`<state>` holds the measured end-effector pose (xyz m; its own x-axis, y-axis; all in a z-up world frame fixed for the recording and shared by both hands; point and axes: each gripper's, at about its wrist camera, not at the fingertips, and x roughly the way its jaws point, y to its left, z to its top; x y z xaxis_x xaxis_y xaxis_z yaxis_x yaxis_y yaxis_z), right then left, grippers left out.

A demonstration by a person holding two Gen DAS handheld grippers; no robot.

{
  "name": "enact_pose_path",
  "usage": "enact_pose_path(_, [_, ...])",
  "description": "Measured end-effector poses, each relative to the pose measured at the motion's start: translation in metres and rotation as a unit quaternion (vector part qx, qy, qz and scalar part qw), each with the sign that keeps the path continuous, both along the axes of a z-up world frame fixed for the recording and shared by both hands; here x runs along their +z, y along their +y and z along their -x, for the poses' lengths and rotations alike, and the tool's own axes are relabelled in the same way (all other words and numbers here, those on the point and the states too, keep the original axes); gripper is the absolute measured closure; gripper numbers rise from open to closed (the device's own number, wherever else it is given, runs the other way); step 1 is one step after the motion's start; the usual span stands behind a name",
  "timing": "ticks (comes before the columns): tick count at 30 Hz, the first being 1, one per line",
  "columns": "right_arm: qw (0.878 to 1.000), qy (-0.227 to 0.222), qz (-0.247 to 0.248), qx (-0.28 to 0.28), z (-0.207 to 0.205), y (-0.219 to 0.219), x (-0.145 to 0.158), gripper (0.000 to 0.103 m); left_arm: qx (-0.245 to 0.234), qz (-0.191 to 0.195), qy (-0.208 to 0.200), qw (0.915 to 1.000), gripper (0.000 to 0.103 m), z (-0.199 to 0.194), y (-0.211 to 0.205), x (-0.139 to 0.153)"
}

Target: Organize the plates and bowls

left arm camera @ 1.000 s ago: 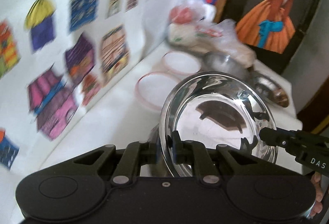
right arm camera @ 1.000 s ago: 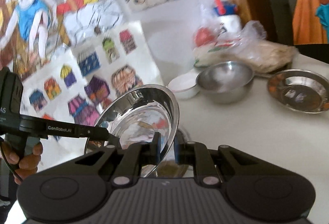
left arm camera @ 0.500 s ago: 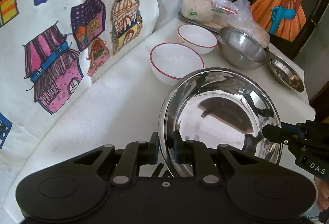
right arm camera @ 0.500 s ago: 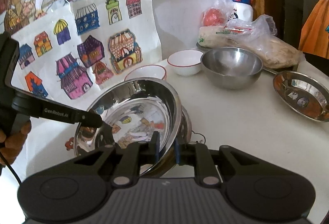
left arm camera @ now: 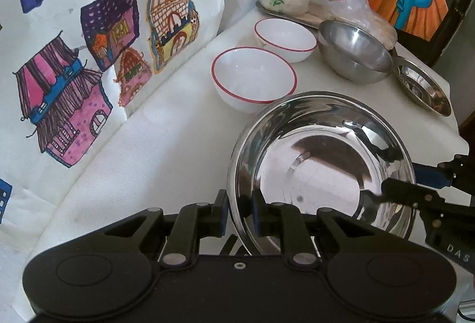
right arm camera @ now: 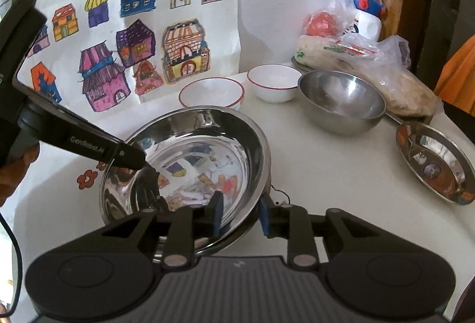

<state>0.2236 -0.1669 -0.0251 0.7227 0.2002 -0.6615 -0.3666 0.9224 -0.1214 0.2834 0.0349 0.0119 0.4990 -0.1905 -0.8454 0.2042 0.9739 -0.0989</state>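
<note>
Through my left camera, my left gripper [left arm camera: 240, 216] straddles the near rim of the big steel bowl [left arm camera: 320, 171]. Its jaws are opening, with the rim between them and small gaps on either side, so the pads no longer press on it. My right gripper [left arm camera: 383, 185] reaches in from the right edge, at the bowl's far rim. Beyond the bowl on the white table [left arm camera: 166, 145] stand two white bowls with red rims, the nearer one [left arm camera: 253, 78] just past the steel bowl and the farther one [left arm camera: 285, 38] behind it. A smaller steel bowl [left arm camera: 354, 51] sits to their right, with a steel plate [left arm camera: 423, 88] beside it.

Through my right camera, the right gripper [right arm camera: 241, 214] has its jaws opening too, spread on either side of the big bowl's [right arm camera: 190, 162] rim and clear of it. The bowl sits low on the table, tilted slightly. My left gripper [right arm camera: 130, 156] touches its opposite rim. The steel plate [right arm camera: 435, 161] lies well to the right.
</note>
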Motion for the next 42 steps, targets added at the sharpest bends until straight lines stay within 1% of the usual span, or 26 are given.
enact_pose_path(2, [1.0,-0.005,0.001,0.0,0.001,-0.001,-0.001,0.068,0.0,0.0,0.001,1.0,0.085,0.0,0.0,0.0])
enact_pose_path(4, [1.0,-0.01,-0.003,-0.001,0.002,-0.003,-0.002,0.054,0.001,-0.001,-0.003,1.0,0.085,0.001,0.0,0.0])
enact_pose_path(6, [1.0,-0.023,0.0,-0.002,0.005,-0.007,-0.002,0.045,0.001,0.002,-0.012,0.9999,0.083,0.003,0.001,0.003])
enact_pose_path(7, [1.0,-0.029,0.001,-0.001,0.006,-0.008,-0.001,0.042,0.003,0.004,-0.017,0.9998,0.08,0.005,0.002,0.006])
enact_pose_path(8, [0.999,-0.034,0.001,-0.001,0.008,-0.009,0.0,0.04,0.004,0.005,-0.022,0.9997,0.074,0.006,0.002,0.008])
enact_pose_path(9, [0.999,-0.04,-0.002,-0.003,0.009,-0.012,0.002,0.035,0.005,0.003,-0.028,0.9996,0.069,0.007,0.002,0.01])
enact_pose_path(10, [0.999,-0.046,-0.008,-0.004,0.01,-0.015,0.003,0.029,0.007,0.001,-0.033,0.9994,0.067,0.008,0.002,0.012])
enact_pose_path(11, [0.999,-0.051,-0.014,-0.005,0.011,-0.019,0.005,0.027,0.009,-0.001,-0.038,0.9992,0.064,0.009,0.002,0.015])
enact_pose_path(13, [0.998,-0.062,-0.024,-0.011,0.013,-0.026,0.008,0.019,0.01,-0.002,-0.05,0.9987,0.055,0.011,0.002,0.021])
enact_pose_path(15, [0.996,-0.074,-0.037,-0.016,0.016,-0.034,0.013,0.015,0.012,-0.003,-0.064,0.9979,0.041,0.014,0.0,0.027])
enact_pose_path(17, [0.995,-0.087,-0.05,-0.024,0.021,-0.044,0.019,0.01,0.01,-0.005,-0.079,0.9968,0.036,0.016,-0.004,0.033])
enact_pose_path(19, [0.992,-0.102,-0.062,-0.034,0.027,-0.054,0.025,0.004,0.009,-0.004,-0.092,0.9957,0.029,0.02,-0.009,0.039])
enact_pose_path(21, [0.989,-0.121,-0.07,-0.045,0.035,-0.066,0.031,0.0,0.006,-0.001,-0.111,0.9938,0.016,0.025,-0.016,0.046])
enact_pose_path(23, [0.985,-0.144,-0.077,-0.063,0.044,-0.079,0.037,0.0,0.003,0.003,-0.133,0.9912,0.009,0.03,-0.024,0.051])
enact_pose_path(24, [0.982,-0.155,-0.081,-0.073,0.049,-0.087,0.04,0.0,0.001,0.005,-0.144,0.9895,0.006,0.033,-0.031,0.054])
enact_pose_path(27, [0.975,-0.178,-0.087,-0.102,0.062,-0.108,0.046,0.0,-0.008,0.015,-0.174,0.9845,0.002,0.042,-0.051,0.06])
enact_pose_path(31, [0.966,-0.199,-0.091,-0.136,0.077,-0.134,0.047,0.0,-0.027,0.024,-0.202,0.9786,0.001,0.053,-0.083,0.062])
enact_pose_path(35, [0.961,-0.204,-0.089,-0.166,0.083,-0.157,0.043,0.0,-0.043,0.034,-0.212,0.9756,0.001,0.06,-0.12,0.056])
enact_pose_path(39, [0.957,-0.2,-0.084,-0.19,0.083,-0.179,0.035,0.0,-0.057,0.05,-0.205,0.9757,0.001,0.057,-0.158,0.046])
enact_pose_path(42, [0.955,-0.195,-0.074,-0.21,0.079,-0.194,0.031,0.0,-0.056,0.052,-0.198,0.9771,0.001,0.049,-0.18,0.035])
